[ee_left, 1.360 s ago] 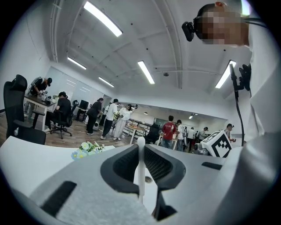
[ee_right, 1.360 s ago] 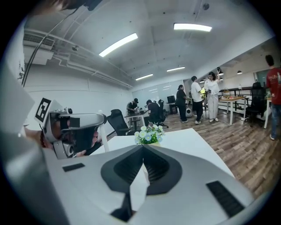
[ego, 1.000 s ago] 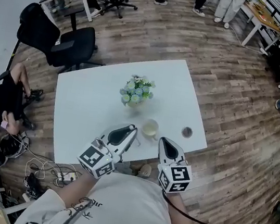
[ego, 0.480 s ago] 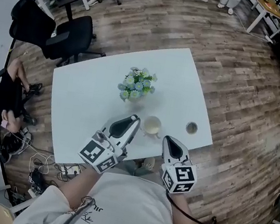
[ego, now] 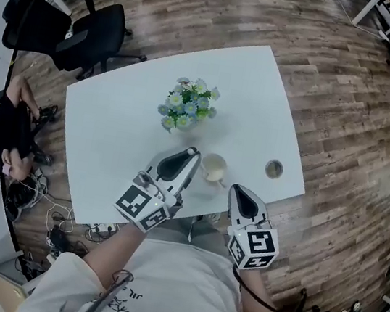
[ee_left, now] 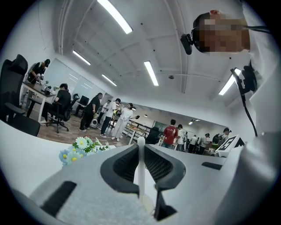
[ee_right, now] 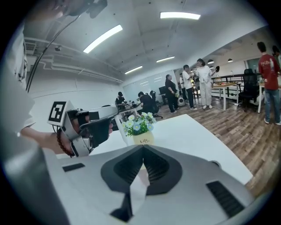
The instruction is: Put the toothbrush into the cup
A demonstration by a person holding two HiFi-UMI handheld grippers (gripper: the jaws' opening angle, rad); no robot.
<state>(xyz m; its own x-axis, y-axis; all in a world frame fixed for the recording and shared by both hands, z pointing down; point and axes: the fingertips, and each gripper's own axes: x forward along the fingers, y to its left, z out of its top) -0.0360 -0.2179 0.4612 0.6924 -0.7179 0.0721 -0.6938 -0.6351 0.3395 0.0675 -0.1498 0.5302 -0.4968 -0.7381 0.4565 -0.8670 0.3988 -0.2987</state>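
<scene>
Gripping is done: a slim white plastic toothbrush (ee_left: 141, 169) is clamped between the jaws of the left gripper (ego: 192, 155). A cream round cup (ego: 213, 168) is seen just beside those jaws on the white counter (ego: 112, 124); insertion is judged still undone. The right gripper (ee_right: 142, 148) is closed on nothing.

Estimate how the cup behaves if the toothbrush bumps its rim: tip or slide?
The cup looks squat and wide-mouthed, so it would probably slide rather than tip. It looks small, likely light, on a smooth white table, so a bump from the toothbrush in the left gripper may shift it.
</scene>
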